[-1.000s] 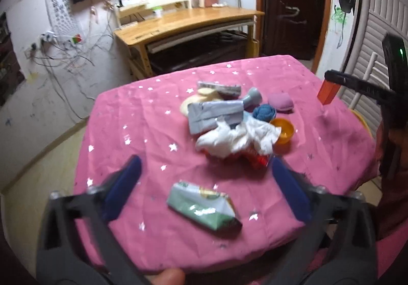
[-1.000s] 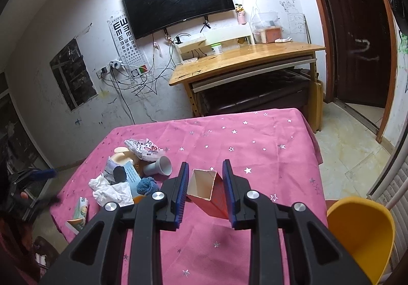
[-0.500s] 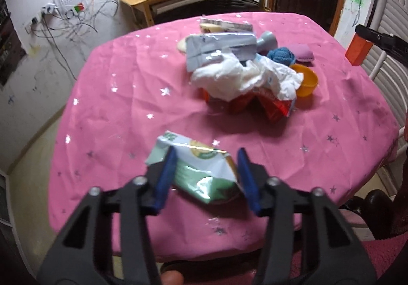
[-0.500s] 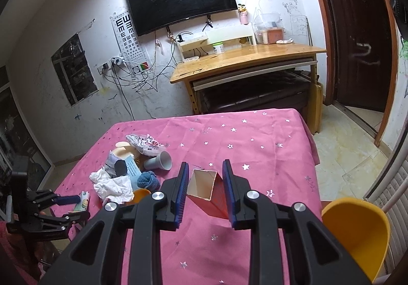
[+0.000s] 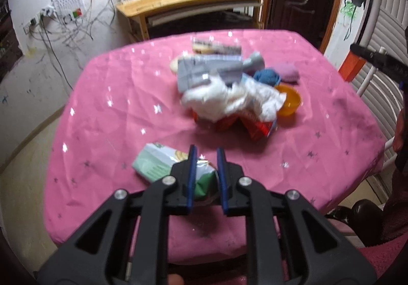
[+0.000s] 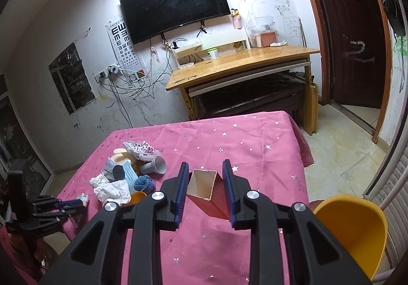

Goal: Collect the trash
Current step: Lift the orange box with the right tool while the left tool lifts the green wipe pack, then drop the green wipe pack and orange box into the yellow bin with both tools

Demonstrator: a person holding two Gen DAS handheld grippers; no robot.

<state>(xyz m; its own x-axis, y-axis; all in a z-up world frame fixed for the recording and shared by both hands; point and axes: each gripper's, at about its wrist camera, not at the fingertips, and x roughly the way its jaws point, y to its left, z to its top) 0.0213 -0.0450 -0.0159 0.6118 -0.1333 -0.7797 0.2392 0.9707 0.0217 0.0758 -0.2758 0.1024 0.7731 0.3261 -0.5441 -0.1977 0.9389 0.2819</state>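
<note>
I see a dark wall-mounted screen [image 6: 176, 3] at twelve o'clock above a wooden desk [image 6: 242, 60]. A dark brown door [image 6: 357, 30] stands at two o'clock, an eye chart [image 6: 124, 41] and tangled cables [image 6: 137, 86] at ten, over pale floor tiles [image 6: 339, 147].

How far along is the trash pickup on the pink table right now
Barely started. The open red box clamped in the right gripper looks empty. In hand: the left gripper has just been closing on the green wrapper, which still lies on the tablecloth. Left: the whole heap, including crumpled tissue, red packet and grey pouch.
</note>
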